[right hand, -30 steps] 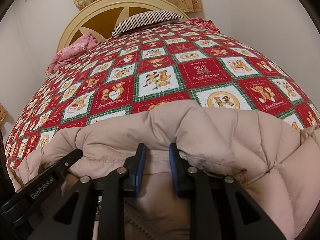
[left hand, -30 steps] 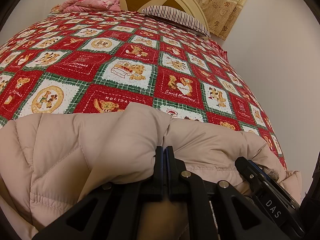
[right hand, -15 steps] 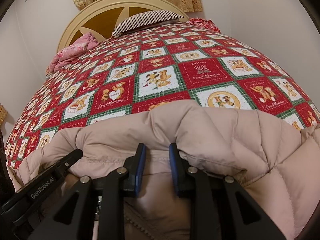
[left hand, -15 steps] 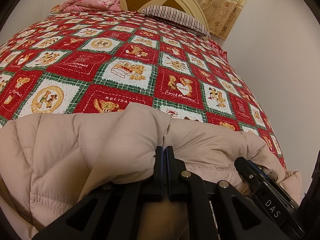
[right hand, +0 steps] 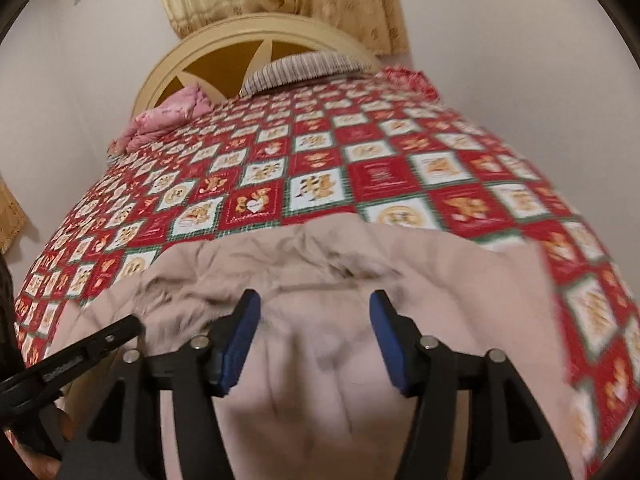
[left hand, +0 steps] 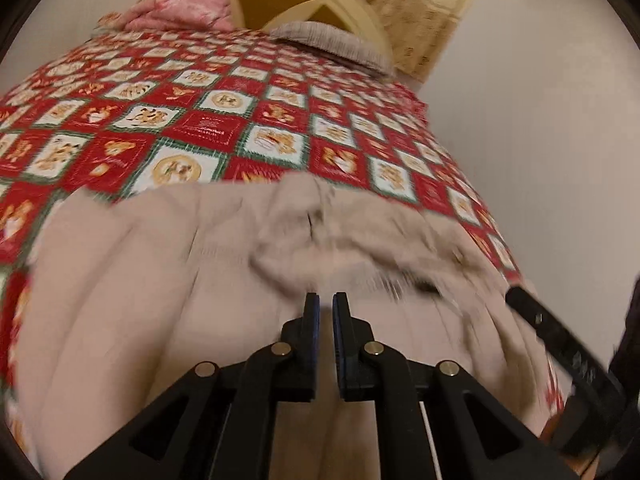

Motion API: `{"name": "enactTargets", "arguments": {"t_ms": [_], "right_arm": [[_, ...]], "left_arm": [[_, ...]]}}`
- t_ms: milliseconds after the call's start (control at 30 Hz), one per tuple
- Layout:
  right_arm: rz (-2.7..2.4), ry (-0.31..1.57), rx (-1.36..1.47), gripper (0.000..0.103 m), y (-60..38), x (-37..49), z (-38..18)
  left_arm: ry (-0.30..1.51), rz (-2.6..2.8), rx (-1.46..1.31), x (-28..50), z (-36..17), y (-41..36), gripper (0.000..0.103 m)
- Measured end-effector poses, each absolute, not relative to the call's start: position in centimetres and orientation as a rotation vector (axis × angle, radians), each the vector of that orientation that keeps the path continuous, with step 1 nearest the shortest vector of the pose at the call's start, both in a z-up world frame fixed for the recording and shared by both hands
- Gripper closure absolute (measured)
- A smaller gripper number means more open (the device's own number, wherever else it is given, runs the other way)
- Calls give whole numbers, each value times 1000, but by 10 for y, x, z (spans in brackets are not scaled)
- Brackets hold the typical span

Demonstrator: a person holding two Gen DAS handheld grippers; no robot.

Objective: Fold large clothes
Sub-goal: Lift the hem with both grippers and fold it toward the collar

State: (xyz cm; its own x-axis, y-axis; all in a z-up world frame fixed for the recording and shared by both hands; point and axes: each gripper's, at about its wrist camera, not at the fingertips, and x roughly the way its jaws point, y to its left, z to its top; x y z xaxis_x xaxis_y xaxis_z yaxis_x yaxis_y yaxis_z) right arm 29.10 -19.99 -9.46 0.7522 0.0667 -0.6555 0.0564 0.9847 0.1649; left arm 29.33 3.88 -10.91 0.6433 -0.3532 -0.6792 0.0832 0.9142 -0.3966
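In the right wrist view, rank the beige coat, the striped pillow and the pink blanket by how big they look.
1. Beige coat, by far the largest, though it lies nearest the camera.
2 and 3. Striped pillow and pink blanket look about alike; both are far off, so I won't rank them.

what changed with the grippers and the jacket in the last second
Both grippers let go. The left gripper, earlier clamped on a fold of the beige puffer jacket, now shows a narrow gap with nothing between its fingers. The right gripper has opened wide. Both have pulled back and up, so more of the jacket shows, lying flatter on the quilt. Pillow, pink blanket and headboard are unchanged.
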Motion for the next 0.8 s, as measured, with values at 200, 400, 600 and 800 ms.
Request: {"name": "enactTargets", "arguments": {"t_ms": [200,400,600,800], "right_arm": [[-60,713,71,35,-211,203,-78],[-115,736,42,26,-222,136,-87],[-132,725,13,21,-220,87,-95],[-145,697,27,18,-225,53,-93]], "left_arm": [[831,-291,-221,193,-120,46,96],[875,-265,-245,133,-136,65,96],[833,-235,-247,97,-133,80,96],[830,-244,-361,80,-133,97,96]]}}
